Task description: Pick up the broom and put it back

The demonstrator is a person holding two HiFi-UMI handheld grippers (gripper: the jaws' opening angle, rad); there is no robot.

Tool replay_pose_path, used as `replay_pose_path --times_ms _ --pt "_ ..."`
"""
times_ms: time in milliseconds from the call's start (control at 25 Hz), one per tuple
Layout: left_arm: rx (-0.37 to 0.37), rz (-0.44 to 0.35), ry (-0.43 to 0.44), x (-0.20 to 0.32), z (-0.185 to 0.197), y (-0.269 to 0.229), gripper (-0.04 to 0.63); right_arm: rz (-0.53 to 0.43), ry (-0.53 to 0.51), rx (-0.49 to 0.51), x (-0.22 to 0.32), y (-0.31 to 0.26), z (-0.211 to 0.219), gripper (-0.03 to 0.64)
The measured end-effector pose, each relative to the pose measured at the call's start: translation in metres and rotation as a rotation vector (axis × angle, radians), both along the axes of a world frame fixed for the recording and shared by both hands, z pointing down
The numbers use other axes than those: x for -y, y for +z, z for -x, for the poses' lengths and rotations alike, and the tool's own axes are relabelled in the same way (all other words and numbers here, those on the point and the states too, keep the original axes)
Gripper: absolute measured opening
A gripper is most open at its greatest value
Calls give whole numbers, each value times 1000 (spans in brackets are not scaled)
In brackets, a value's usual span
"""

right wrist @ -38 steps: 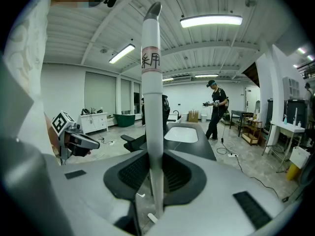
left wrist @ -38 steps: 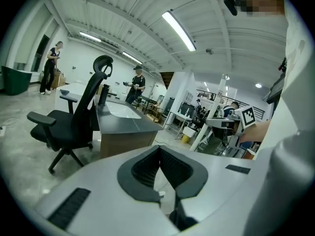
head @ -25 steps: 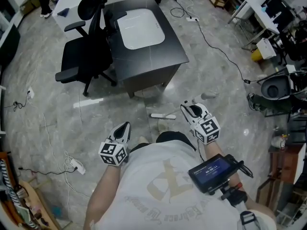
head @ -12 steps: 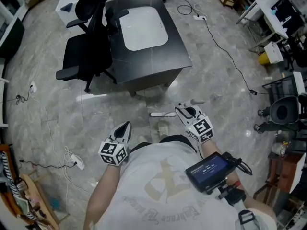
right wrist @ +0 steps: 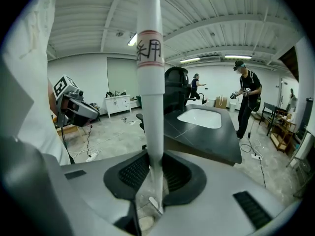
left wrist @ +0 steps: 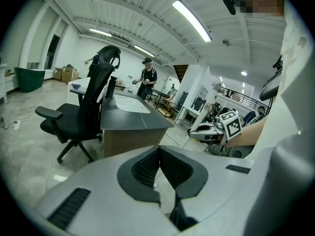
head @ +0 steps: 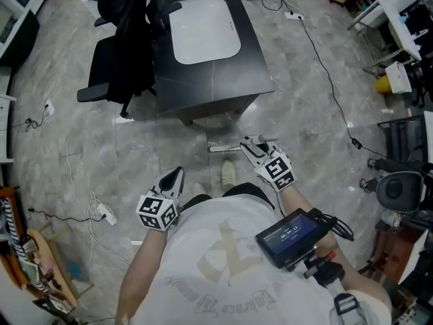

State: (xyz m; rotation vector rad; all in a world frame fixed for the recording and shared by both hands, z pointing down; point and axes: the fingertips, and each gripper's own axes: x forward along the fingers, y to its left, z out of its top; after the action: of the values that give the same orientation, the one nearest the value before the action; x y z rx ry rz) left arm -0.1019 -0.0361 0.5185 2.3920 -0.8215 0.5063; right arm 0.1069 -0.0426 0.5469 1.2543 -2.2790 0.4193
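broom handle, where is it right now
Right gripper view: the white broom handle stands clamped in the jaws of the right gripper. Head view: right of centre, just short of the dark desk.

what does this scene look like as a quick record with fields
right tongs: shut on the broom handle, a white pole standing upright between the pads
left tongs: shut, nothing between them
desk: dark top with a white mat, ahead of the person
chair: black office chair at the desk's left side in the head view
floor: grey stone, a power strip and cables lying on it
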Motion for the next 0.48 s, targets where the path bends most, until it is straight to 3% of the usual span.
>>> replay_pose_path --times_ms 480 --pt "48 33 -57 5 -24 3 11 76 -82 13 30 57 -12 95"
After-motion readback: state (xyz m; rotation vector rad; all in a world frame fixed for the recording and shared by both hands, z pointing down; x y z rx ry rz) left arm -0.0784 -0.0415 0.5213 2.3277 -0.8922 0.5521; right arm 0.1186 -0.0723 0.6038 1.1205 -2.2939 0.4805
